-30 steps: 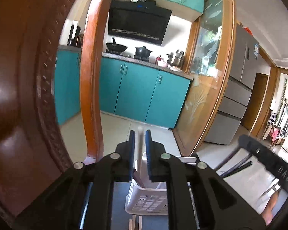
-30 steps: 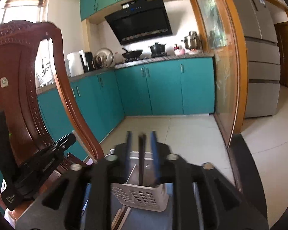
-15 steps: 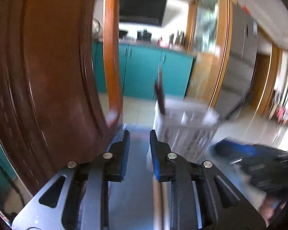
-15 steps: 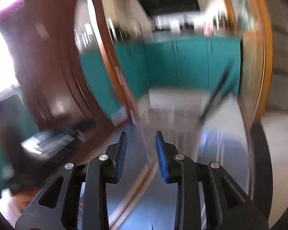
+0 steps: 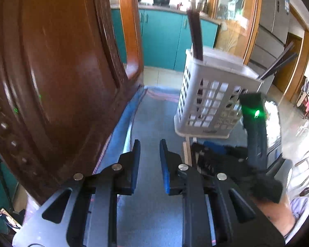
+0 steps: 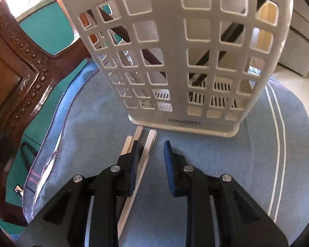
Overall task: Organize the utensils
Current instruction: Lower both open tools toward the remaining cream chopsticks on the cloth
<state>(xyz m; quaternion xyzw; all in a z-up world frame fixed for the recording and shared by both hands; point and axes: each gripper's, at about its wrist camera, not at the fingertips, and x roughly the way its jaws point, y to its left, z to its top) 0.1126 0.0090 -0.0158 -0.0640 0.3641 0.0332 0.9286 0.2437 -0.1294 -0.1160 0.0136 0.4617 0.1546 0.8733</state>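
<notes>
A white lattice utensil basket (image 5: 212,94) (image 6: 175,47) stands on a blue cloth (image 5: 154,123) (image 6: 216,164). Brown chopsticks (image 5: 194,35) lean in its left compartment and black chopsticks (image 5: 278,63) in its right; both show through the lattice in the right wrist view, the brown (image 6: 152,57) and the black (image 6: 218,55). Pale wooden chopsticks (image 6: 142,160) lie on the cloth in front of the basket. My right gripper (image 6: 150,146) is open and low, its left finger over them. My left gripper (image 5: 150,144) is open and empty above the cloth.
A carved dark wooden chair back (image 5: 57,72) (image 6: 24,65) rises close on the left. The cloth's edge (image 6: 57,123) drops off to the left. Teal kitchen cabinets (image 5: 164,37) and a fridge (image 5: 276,20) stand far behind.
Both grippers have opened and dropped from above the basket down to the cloth in front of it. The brown and black chopsticks they held now stand in the basket.
</notes>
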